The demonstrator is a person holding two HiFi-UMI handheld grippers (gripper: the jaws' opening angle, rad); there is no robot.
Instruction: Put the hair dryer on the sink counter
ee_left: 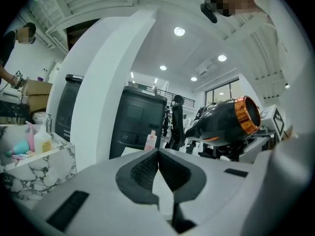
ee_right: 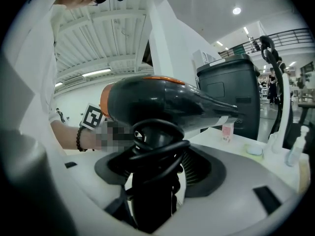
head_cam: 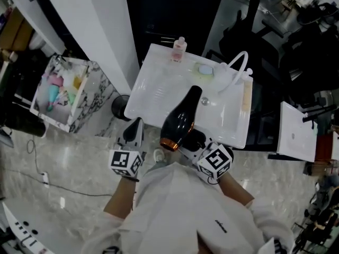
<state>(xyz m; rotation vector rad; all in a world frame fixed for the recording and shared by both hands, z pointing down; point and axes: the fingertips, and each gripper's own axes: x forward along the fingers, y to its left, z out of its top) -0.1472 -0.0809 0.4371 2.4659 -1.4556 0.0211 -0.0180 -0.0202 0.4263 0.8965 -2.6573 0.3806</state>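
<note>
White top (head_cam: 180,216): person's garment, filling the lower head view between both forearms.
Right gripper (ee_right: 156,168): jaws clamped on the black handle of the hair dryer (head_cam: 180,118), over the cord (ee_right: 157,146) wound round it.
Dryer body: glossy black, with an orange ring at the rear end facing the person and the nozzle pointing away. It is held over the near part of the sink counter (head_cam: 153,89).
Left gripper (ee_left: 157,154): jaws brought together with nothing between them, just left of the dryer, at the counter's near edge.
Counter: white.
Pink bottle (head_cam: 179,49): upright at the far edge.
White hose (head_cam: 237,67): arched over the far right corner.
Marble-patterned bin (head_cam: 79,115): left of the counter, holding small coloured items.
</note>
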